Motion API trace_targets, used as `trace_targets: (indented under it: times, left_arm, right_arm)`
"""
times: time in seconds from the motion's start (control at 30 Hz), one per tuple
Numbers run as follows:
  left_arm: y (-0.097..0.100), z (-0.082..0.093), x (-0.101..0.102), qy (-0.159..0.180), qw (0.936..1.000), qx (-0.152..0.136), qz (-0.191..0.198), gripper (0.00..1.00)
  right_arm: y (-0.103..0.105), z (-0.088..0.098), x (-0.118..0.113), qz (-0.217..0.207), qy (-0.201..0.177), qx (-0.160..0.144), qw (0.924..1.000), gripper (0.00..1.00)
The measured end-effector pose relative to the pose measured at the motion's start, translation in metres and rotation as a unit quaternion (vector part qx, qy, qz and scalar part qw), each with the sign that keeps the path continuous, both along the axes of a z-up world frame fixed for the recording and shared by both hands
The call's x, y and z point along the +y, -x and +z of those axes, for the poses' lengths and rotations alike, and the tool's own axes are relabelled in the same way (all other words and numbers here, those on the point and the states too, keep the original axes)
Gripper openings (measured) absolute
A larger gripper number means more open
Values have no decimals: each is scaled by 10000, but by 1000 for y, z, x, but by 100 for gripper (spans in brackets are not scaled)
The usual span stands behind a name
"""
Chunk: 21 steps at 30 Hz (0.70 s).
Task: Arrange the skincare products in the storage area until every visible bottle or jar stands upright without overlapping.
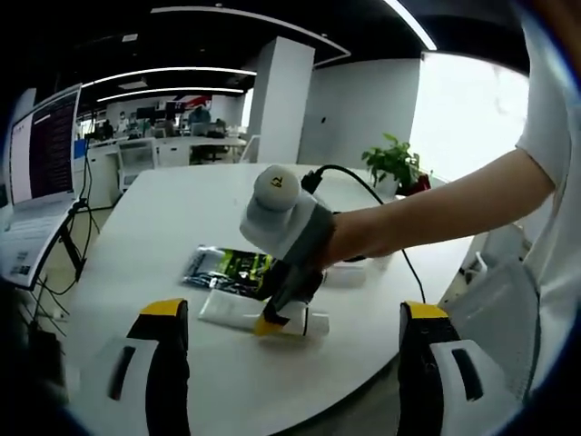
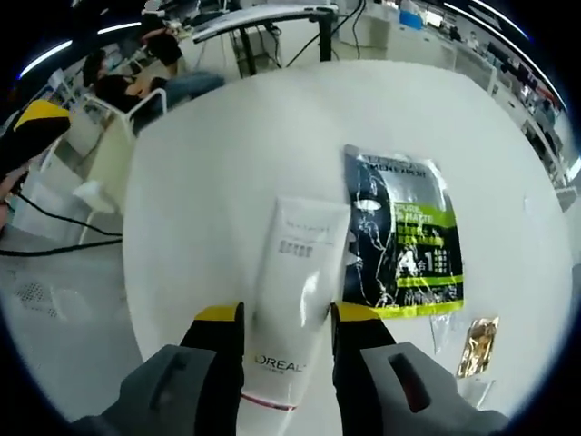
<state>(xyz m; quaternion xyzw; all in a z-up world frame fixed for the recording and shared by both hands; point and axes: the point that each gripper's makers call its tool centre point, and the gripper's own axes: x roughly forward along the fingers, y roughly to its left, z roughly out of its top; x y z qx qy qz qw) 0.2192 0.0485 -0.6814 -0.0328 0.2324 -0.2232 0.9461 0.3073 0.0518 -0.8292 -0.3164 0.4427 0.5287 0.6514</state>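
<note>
The white tube (image 2: 295, 272) lies flat on the table (image 2: 200, 163); the dark sachet (image 2: 404, 241) lies flat just beside the tube, touching or nearly so; a small gold packet (image 2: 477, 345) sits near the sachet's lower corner; the right gripper (image 2: 289, 329) has its jaws straddling the tube's cap end, close on either side, though whether they already pinch it I cannot tell; the left gripper (image 1: 295, 322) hangs off the table edge, well apart from the tube, jaws wide apart and empty; judging from this, nothing stands upright yet; the tube remains to be lifted and stood.
</note>
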Motion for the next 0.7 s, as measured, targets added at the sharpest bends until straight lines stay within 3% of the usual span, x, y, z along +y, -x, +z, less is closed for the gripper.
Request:
trace_targets:
  times: [0.37,0.7]
  left_arm:
    - [0,-1,1,-18,10000,18,23,88]
    - [0,-4,1,-67,9999,88,7,88]
  right_arm:
    - [0,-5,2,389,344,-293,9982,36]
    - [-6,-7,6,489,61,-407,9980,33]
